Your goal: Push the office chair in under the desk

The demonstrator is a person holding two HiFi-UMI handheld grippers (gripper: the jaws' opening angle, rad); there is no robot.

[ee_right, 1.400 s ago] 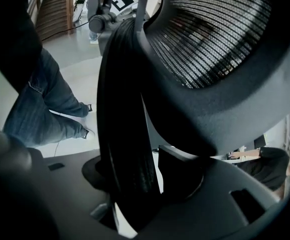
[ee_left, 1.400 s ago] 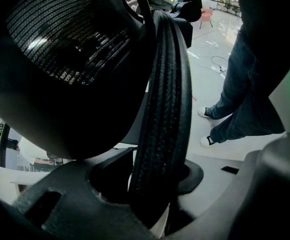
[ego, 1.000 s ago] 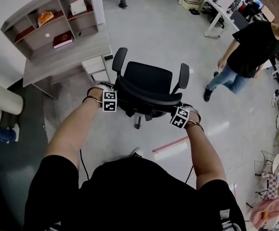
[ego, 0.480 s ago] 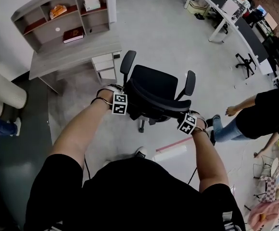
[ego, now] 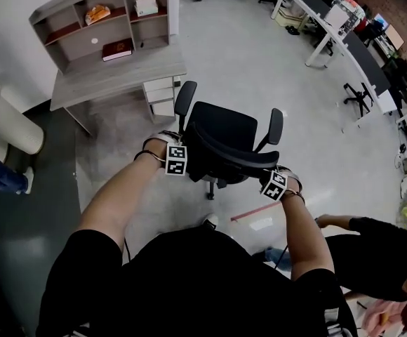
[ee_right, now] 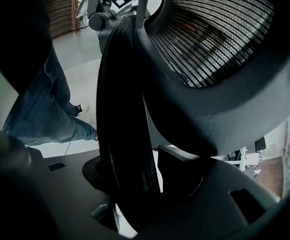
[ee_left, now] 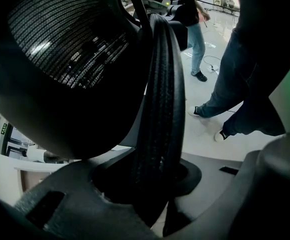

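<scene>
- Black mesh backrest rim [ee_left: 157, 109]: two grippers pinch it, the left gripper [ego: 178, 154], its jaws just having closed tighter on it, and the right gripper [ego: 276, 181].
- One office chair [ego: 224, 128] with two armrests [ego: 184, 97].
- One desk [ego: 119, 79] just beyond; the chair is not under it.

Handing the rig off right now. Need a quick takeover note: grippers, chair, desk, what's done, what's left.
Left gripper: jaws on the backrest top rim, left end; they have just been closing on it.
Right gripper: jaws clamped on the same rim, right end.
Office chair: on open floor by the desk corner with the drawer unit, not under the desk.
Done: two-handed grip.
Left: probably steer it left of the drawers, then push in.
</scene>
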